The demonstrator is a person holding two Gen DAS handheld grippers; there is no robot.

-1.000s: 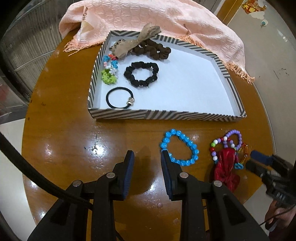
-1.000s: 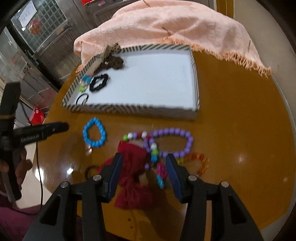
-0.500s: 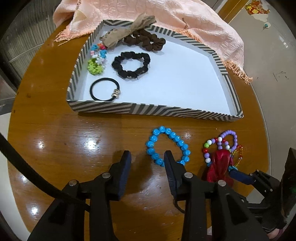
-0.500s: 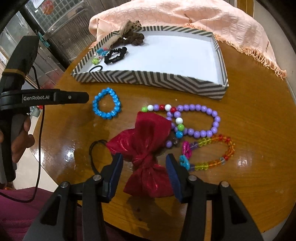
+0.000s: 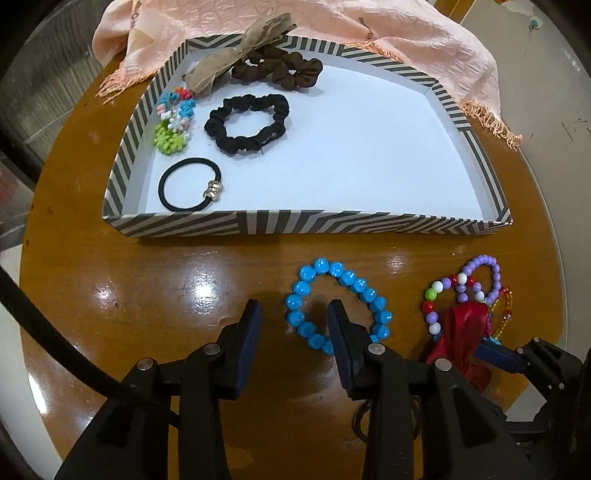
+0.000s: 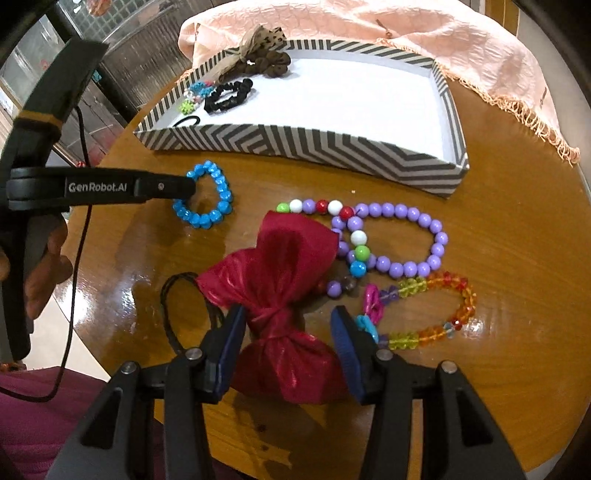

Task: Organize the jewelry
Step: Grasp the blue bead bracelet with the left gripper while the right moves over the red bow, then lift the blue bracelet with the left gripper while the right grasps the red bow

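Left jaws: released and spread, having just been opening; one side of the blue bead bracelet lies between the pads, which do not press on it.
Left gripper: pointed steeply down at the round wooden table; its right finger stands inside the bracelet's ring, its left finger outside.
Right jaws: parted, not clenched; they straddle the knot of the red bow with a gap showing on each side.
Right gripper: low over the table's near edge, the bow's lower lobe between its fingers.
Blue bead bracelet, position: flat on the table, in front of the striped tray, well apart from its front wall.
Red bow, position: on the table, outside the tray, with a thin black elastic loop trailing from it on the left.
Purple bead bracelet: on the table just beside the bow, touching its upper lobe.
Multicolour crystal bracelet: on the table, near the right gripper's right finger.
Tray contents: black hair tie with metal bead, black scrunchie, brown scrunchie with tan bow, small coloured bead cluster, all grouped at the left end.
Pink cloth: draped behind the tray, overlapping its far rim.
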